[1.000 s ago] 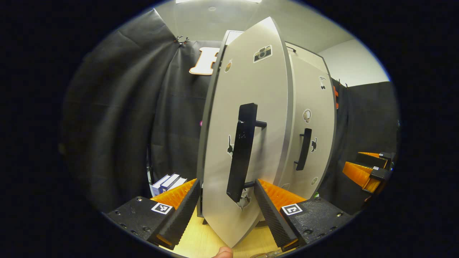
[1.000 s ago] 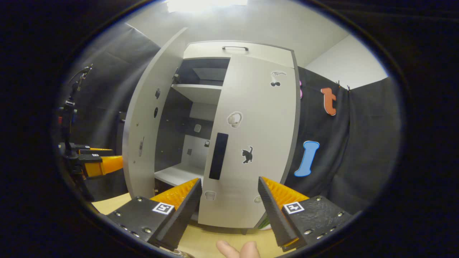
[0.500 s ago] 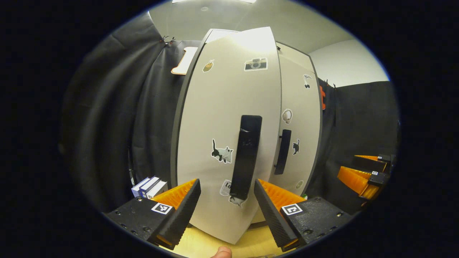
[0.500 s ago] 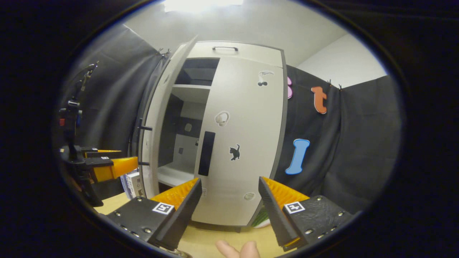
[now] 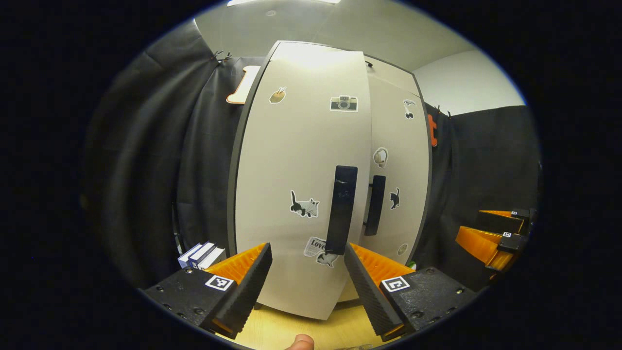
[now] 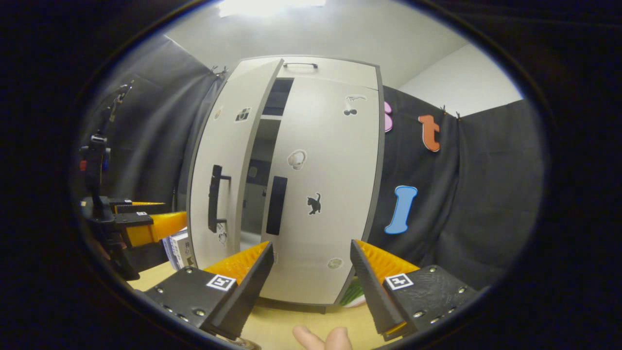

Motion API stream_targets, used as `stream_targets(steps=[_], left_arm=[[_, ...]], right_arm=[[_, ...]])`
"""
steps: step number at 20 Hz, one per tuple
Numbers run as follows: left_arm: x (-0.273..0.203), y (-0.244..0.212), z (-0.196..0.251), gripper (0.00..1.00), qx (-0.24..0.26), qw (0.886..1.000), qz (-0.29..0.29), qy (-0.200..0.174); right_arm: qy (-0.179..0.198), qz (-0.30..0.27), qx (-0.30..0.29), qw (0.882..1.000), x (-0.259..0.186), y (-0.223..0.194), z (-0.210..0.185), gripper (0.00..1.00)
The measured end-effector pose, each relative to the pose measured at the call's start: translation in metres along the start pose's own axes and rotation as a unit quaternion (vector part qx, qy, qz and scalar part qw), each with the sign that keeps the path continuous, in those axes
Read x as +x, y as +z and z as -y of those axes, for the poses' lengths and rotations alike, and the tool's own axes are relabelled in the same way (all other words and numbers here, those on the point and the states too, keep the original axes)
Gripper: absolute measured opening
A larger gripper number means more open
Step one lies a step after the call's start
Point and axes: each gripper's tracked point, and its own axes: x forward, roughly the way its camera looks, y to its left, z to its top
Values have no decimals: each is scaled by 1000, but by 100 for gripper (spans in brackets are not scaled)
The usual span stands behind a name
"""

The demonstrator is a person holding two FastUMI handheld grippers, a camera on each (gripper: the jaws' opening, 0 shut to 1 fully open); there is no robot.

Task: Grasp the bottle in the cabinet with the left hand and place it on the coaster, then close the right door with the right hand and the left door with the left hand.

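At the bottom of the left gripper view, the left gripper (image 5: 307,272) is holding its orange-and-black ribbed fingers (image 5: 241,265) spread apart with nothing between them, and a fingertip (image 5: 300,342) is peeking in at the bottom edge over the pale wooden tabletop (image 5: 291,328). Just beyond the fingers, filling the centre of the frame, the grey left cabinet door (image 5: 296,170) with its animal and camera stickers is standing nearly shut, its tall black bar handle (image 5: 341,209) rising just above the right-hand finger without touching it. Beside it, to the right of centre, the grey right cabinet door (image 5: 398,165) is sitting flush, its own black handle (image 5: 374,205) close alongside. At lower left, a small stack of blue-and-white books (image 5: 201,253) is lying on the table against the cabinet's side. At the far right edge, the right gripper (image 5: 495,228) is showing well apart from the doors. In the right gripper view, the right gripper (image 6: 311,277) is likewise holding its fingers wide and empty at the bottom, with two fingertips (image 6: 323,338) at the lower edge. Past them, the right door (image 6: 325,194) is lying closed at centre, while the left door (image 6: 221,180) is leaving a narrow dark gap left of centre. The left gripper (image 6: 146,226) is hanging at the left edge, beside that door. The bottle and the coaster cannot be made out.
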Motion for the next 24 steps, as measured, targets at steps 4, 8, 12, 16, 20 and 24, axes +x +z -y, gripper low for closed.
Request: stream_targets(steps=[4,8,12,16,20,24], left_arm=[[-1,0,2,95,5,1000,1,2],[-1,-1,3,95,4,1000,-1,0],[-2,-1,5,95,5,1000,-1,0],[-1,0,5,95,6,1000,-1,2],[-4,16,10,95,19,1000,6,11],[-4,44,25,96,28,999,21,24]], right_arm=[[2,-3,-1,1000,-2,-2,1,98],[2,-6,-1,1000,-4,-4,4,95],[1,-8,1,1000,-5,-6,6,96],[1,-12,1,1000,-6,-8,8,97],[-7,2,10,1000,-7,6,15,97],[-11,14,25,1000,-3,25,29,96]])
